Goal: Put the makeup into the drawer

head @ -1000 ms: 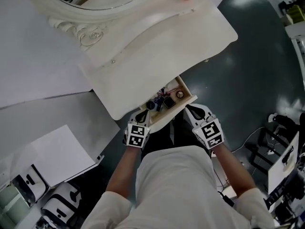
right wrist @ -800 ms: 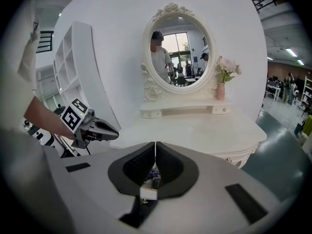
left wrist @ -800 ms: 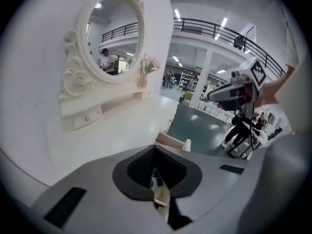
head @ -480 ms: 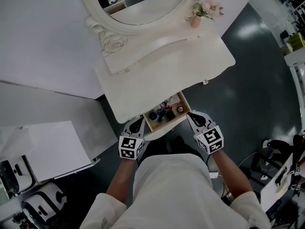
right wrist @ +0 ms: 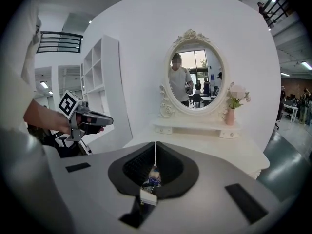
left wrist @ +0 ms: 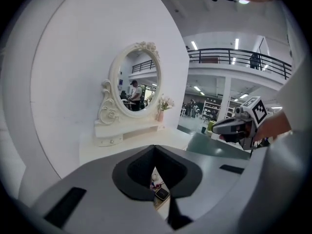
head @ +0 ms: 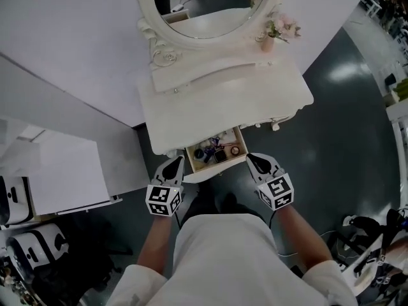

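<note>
The white dressing table [head: 191,110] has its small drawer [head: 237,160] pulled out at the front. Several makeup items [head: 215,152] lie inside: a dark pot, a black compact and a brown round one. My left gripper [head: 176,162] is shut and empty, just left of the drawer front. My right gripper [head: 250,159] is shut and empty at the drawer's right corner. In the left gripper view the jaws [left wrist: 154,149] meet over the drawer, with the black compact [left wrist: 161,194] below and the right gripper [left wrist: 220,127] alongside. In the right gripper view the jaws [right wrist: 155,147] meet above the makeup [right wrist: 152,178].
An oval mirror [head: 210,5] and a pink flower vase [head: 268,42] stand at the back of the table. White panels [head: 60,171] lie left of the table on the dark floor. White equipment [head: 25,254] sits at bottom left; cables and gear [head: 373,234] at bottom right.
Both grippers have risen and drawn back a little from the drawer front. The head view has pulled away, so the whole table and mirror show. The drawer stays open.
</note>
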Demonstrator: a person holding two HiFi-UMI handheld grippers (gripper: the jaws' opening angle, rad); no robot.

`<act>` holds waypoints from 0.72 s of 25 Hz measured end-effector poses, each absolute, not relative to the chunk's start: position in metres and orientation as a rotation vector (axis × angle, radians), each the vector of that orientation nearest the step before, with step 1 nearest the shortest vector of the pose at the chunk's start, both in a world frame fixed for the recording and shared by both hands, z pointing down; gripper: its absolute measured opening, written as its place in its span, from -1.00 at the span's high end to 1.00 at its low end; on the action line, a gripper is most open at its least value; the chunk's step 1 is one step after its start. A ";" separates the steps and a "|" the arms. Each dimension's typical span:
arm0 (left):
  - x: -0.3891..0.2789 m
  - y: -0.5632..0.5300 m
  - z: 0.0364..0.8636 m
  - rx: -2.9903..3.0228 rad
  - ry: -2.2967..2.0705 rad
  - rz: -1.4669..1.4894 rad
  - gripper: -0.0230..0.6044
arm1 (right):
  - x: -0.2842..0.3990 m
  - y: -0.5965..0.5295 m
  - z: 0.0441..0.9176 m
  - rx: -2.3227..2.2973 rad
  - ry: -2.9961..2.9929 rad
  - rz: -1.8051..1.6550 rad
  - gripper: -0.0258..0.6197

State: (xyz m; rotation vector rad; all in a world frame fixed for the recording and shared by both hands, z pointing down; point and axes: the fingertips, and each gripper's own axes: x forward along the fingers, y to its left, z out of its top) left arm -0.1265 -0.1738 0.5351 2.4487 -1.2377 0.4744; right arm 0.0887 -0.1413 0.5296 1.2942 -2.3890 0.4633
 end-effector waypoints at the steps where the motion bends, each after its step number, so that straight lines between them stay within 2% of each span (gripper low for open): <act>1: -0.126 -0.167 0.529 2.446 -1.262 0.457 0.88 | 0.091 -0.137 0.527 1.286 -2.399 0.453 0.83; 18: -0.136 -0.076 0.458 2.443 -1.402 0.274 0.88 | 0.107 -0.088 0.463 1.252 -2.552 0.326 0.83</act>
